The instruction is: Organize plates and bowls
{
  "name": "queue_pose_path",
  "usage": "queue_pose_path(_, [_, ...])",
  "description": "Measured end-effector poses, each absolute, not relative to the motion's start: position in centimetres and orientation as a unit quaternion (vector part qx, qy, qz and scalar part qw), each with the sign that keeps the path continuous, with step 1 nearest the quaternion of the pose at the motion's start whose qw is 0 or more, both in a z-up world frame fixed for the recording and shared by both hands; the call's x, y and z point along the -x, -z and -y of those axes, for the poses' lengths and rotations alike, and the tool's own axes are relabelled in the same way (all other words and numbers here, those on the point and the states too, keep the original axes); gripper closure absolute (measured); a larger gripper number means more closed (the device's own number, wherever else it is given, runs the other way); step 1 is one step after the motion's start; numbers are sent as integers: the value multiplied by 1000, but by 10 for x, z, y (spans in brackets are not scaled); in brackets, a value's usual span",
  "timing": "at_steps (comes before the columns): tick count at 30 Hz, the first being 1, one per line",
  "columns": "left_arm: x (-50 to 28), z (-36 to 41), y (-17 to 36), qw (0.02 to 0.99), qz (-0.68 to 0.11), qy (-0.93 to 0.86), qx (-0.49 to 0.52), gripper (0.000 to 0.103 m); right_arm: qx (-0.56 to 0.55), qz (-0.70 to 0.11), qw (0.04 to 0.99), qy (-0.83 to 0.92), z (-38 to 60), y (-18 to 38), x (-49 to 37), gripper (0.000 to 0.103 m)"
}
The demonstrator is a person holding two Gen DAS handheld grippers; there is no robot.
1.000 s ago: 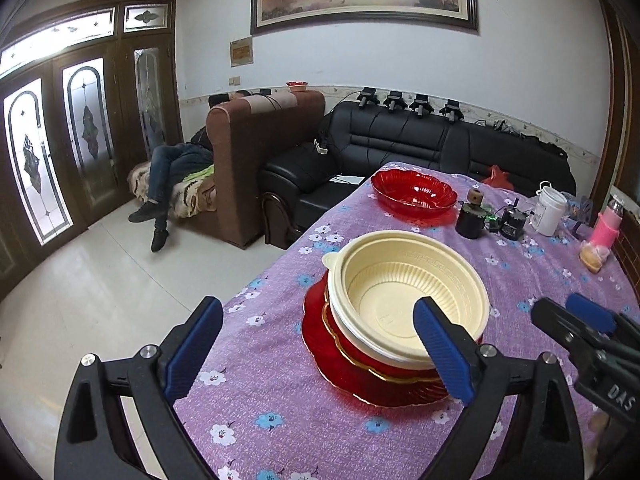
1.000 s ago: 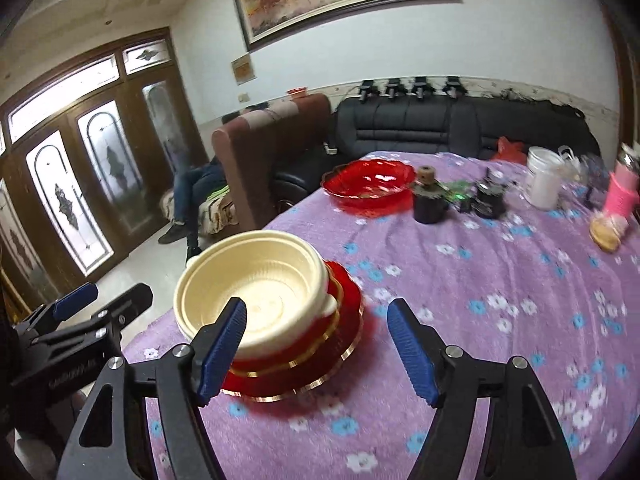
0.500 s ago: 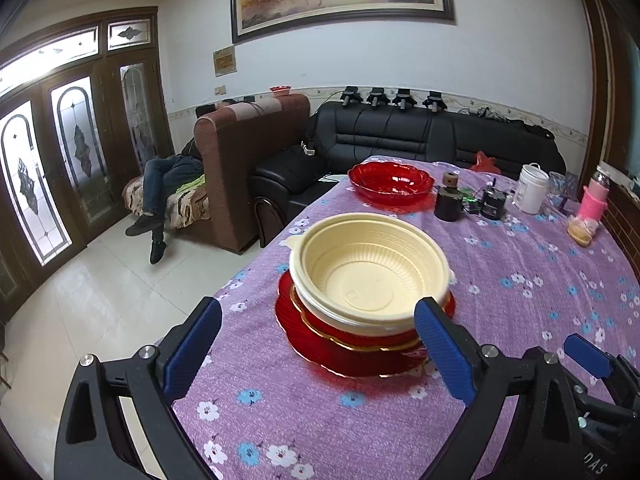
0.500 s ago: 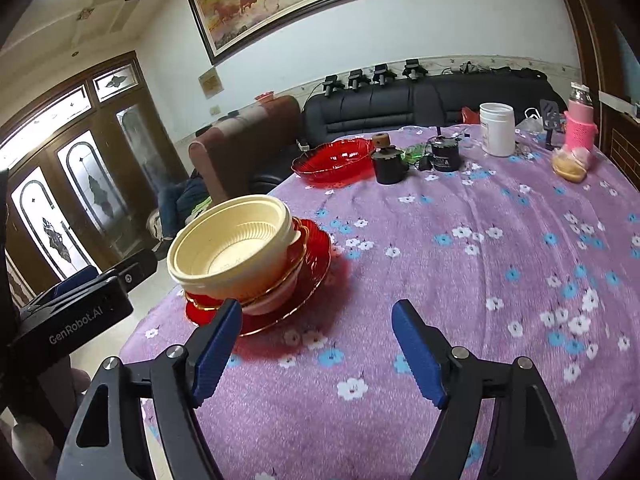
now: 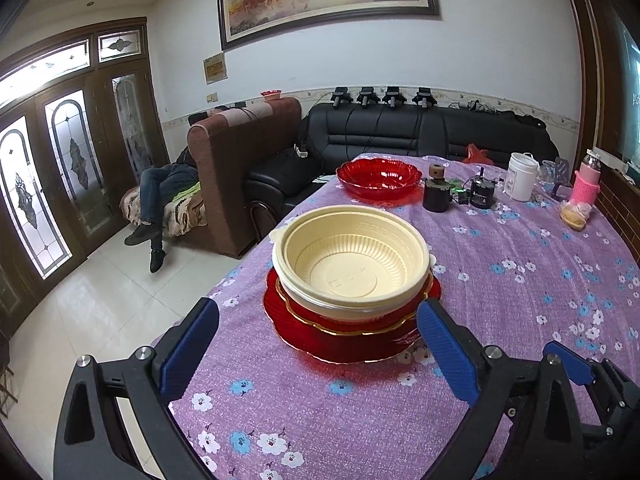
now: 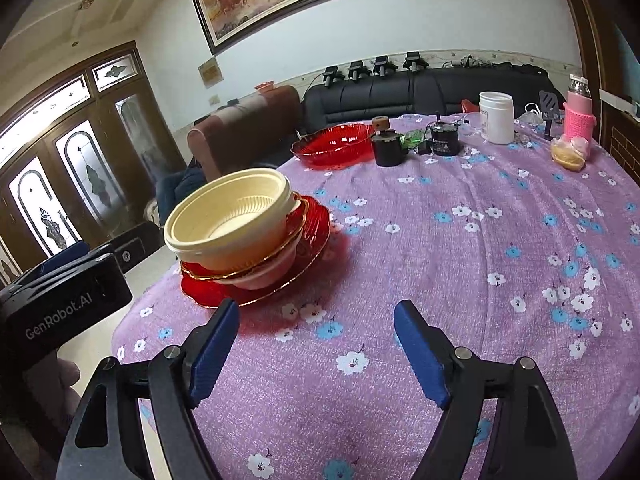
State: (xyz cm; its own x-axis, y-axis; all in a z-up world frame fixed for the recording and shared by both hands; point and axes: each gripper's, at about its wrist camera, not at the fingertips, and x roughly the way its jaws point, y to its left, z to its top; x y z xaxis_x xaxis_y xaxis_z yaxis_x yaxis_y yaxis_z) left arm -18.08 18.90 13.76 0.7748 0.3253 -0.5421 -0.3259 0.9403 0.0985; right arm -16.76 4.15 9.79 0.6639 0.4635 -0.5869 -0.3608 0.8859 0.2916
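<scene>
A cream plastic bowl (image 5: 352, 260) tops a stack of red gold-rimmed plates (image 5: 352, 336) near the table's left edge. Seen from the right wrist, the cream bowl (image 6: 228, 216) rests on a red dish, a pale bowl and a wide red plate (image 6: 308, 232). My left gripper (image 5: 317, 305) stands open just in front of the stack, its fingers wider than the plates and apart from them. My right gripper (image 6: 317, 306) is open over bare cloth, to the right of the stack, with nothing between its fingers. A second red bowl (image 5: 378, 178) sits far back.
The table wears a purple flowered cloth (image 6: 460, 248). At the far end stand a black cup (image 5: 436, 194), a small black device (image 5: 482, 196), a white jar (image 5: 522, 176), a pink bottle (image 5: 586, 182) and a bagged bun (image 5: 574, 216). Sofas and a person lying down are beyond the left edge.
Both grippers have drawn back from the stack and levelled out. The stack now lies centred ahead of the left gripper, and the right gripper's left finger no longer overlaps it.
</scene>
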Motion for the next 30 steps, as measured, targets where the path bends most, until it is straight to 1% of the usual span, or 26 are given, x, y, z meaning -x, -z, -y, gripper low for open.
queue_pose_path(16, [160, -196, -124, 938, -305, -167, 11, 4, -54, -366, 900, -228, -58, -83, 154, 19])
queue_pose_path(22, [158, -203, -122, 941, -296, -165, 23, 3, -43, -366, 902, -224, -63, -83, 151, 19])
queue_pose_path(25, [165, -206, -128, 948, -261, -182, 24, 3, -38, -367, 902, -224, -67, -83, 150, 19])
queue_pose_path(27, [177, -207, -137, 956, -218, -196, 23, 3, -34, -366, 903, -225, -70, -84, 149, 19])
queue_pose_path(28, [181, -209, -141, 959, -201, -197, 25, 0, -32, -364, 903, -225, -72, -86, 149, 19])
queue_pose_path(30, [194, -212, -149, 966, -158, -201, 31, 0, -25, -361, 904, -227, -76, -88, 149, 19])
